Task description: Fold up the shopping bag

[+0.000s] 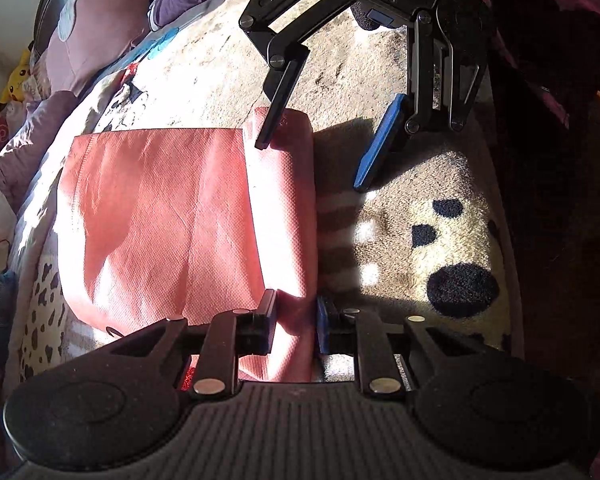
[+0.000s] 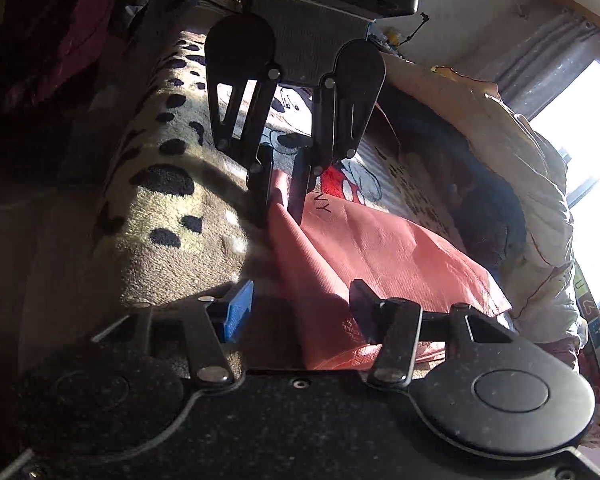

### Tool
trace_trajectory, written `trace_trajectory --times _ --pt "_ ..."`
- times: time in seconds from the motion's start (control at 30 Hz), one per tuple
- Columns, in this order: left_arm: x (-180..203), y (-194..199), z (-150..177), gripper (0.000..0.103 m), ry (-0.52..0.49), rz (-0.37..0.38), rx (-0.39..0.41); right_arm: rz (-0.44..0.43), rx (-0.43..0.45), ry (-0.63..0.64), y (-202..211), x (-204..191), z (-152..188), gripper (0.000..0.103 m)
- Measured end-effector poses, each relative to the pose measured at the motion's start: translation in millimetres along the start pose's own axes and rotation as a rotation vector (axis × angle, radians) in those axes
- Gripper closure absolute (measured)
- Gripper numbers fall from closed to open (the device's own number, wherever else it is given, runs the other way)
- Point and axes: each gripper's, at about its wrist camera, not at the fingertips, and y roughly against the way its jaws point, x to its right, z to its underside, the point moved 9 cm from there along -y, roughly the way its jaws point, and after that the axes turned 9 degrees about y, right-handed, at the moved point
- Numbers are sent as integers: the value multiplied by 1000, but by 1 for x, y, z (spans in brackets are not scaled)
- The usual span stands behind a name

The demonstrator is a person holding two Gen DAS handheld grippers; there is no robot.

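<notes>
Shopping bag [image 1: 160, 216]: pink-red non-woven fabric, lying flat on the bed, one long side turned over onto itself in a raised fold [image 1: 288, 208] that runs between the two tools. Judged partly folded, with the turned strip held up at one end so it can be laid or creased.

Left hand-held gripper [image 1: 296, 320]: clenched on the near end of the fold, pads pressing the doubled fabric from both sides; presumably anchoring that end.

Right hand-held gripper [image 2: 296, 312]: released, jaws standing apart astride the far end of the same fold, with no pad seen pressing on the cloth. No earlier view to compare.

Bed: carries everything. Covered by a fleece blanket [image 1: 428, 240], cream with dark spots and a cartoon print; bag sits towards its middle.

Room: purple and pink bedding [image 1: 96, 28] heaped at the bed's far edge, a yellow plush toy [image 1: 18, 80] beside it, a sunlit window [image 2: 592, 168] with grey curtain [image 2: 548, 60].
</notes>
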Motion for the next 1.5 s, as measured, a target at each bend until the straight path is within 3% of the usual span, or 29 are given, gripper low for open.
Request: trace_trajectory --times 0.1,0.13,0.23,0.33,0.4,0.53,0.6,0.7,0.83,0.9,1.0,1.2,1.37,1.5 --pt "-15 1 2 85 91 108 25 -76 -4 -14 -5 11 3 51" --pt "-18 1 3 82 102 140 34 -99 -8 -20 -7 13 4 57" --pt "-37 1 5 82 268 261 62 -136 -9 -85 -11 17 9 71" --pt "-50 2 10 81 388 352 100 -228 18 -368 -14 38 20 73" --pt "-55 1 12 81 424 373 137 -274 44 -547 -15 48 28 73" --pt "-53 8 17 79 400 322 253 -344 98 -796 -14 57 40 73" --pt "-51 10 20 79 384 303 301 -372 121 -870 -15 55 46 73" --pt "-50 13 23 79 406 303 293 -441 154 -975 -21 54 56 73" --pt "-79 0 32 77 747 491 242 -536 192 -1152 -32 59 70 73" --pt "-96 -10 42 77 949 595 218 -553 204 -1245 -33 63 77 74" --pt "-107 -19 55 76 1173 689 211 -539 228 -1415 -36 64 87 75" --pt "-119 -27 64 77 1349 775 171 -507 243 -1695 -38 59 102 76" --pt "-119 -26 63 77 1347 729 170 -513 157 -1785 -43 61 102 77" --pt "-117 -8 49 77 1126 538 205 -517 105 -1818 -45 59 103 77"
